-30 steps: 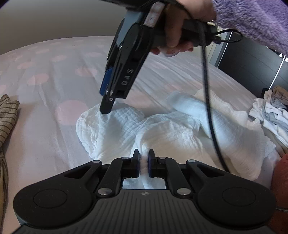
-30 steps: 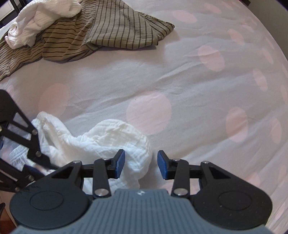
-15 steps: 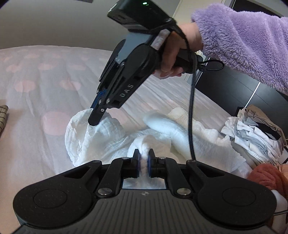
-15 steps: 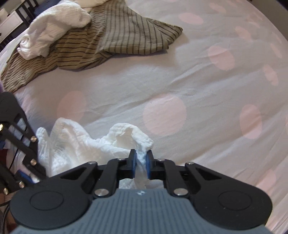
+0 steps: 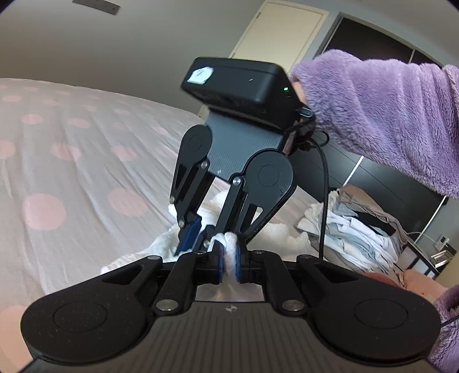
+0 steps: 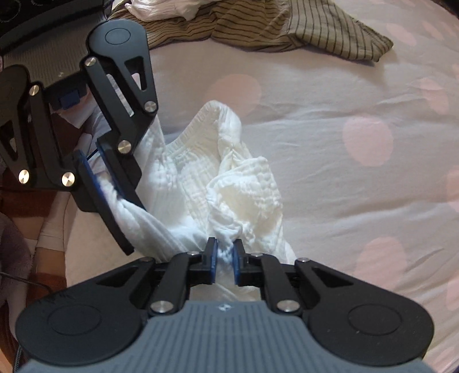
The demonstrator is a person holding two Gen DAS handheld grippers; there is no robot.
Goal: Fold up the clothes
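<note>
A crumpled white muslin garment is bunched on the dotted bed sheet and pulled up between both grippers. My right gripper is shut on a fold of it near its right side. My left gripper is shut on another fold of the white garment. The two grippers are close together. In the right wrist view the left gripper comes in from the left with cloth pinched in its pads. In the left wrist view the right gripper points steeply down, held by a hand in a purple fleece sleeve.
A brown striped garment with a white piece on it lies at the far side of the bed. A pile of pale clothes sits by the bed's right edge, with a dark wardrobe behind.
The right gripper shut on the white garment's edge and moved toward the left gripper. The left gripper tilted upward, still gripping its fold. The cloth is drawn up between them.
</note>
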